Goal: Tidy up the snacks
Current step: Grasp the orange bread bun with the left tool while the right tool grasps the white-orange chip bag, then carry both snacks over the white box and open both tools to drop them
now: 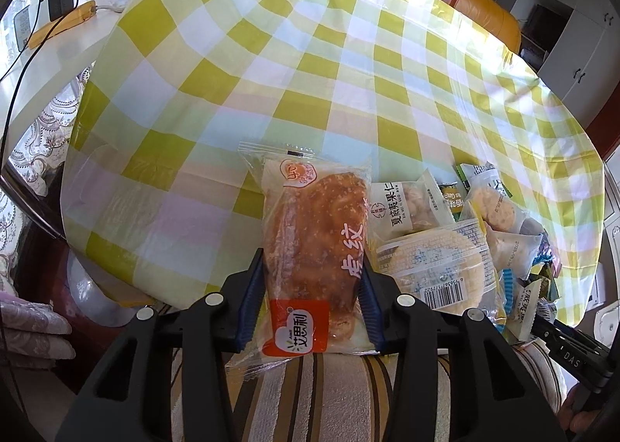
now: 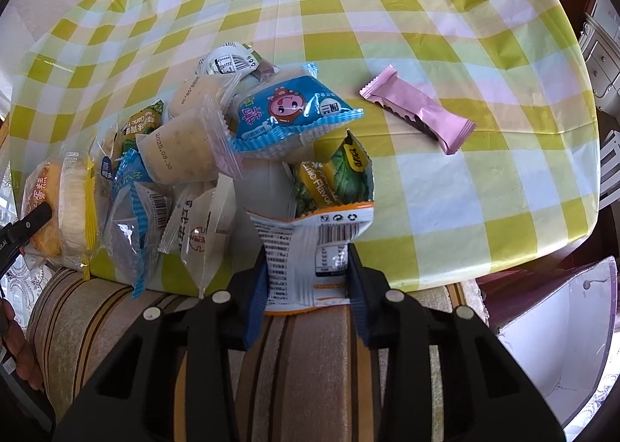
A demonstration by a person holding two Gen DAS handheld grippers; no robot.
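- The bread packet (image 1: 314,259) covers the blue pads of the left gripper (image 1: 310,306) where they meet it.
- The snack heap (image 2: 186,170) overlaps itself, so the lower packets show only corners and their print is unreadable.
- The orange-trimmed packet (image 2: 310,256) hides its front side from the right wrist view.
- A hand (image 2: 15,345) is cut off by the left edge.
- The tabletop (image 1: 271,73) runs past the top edge.
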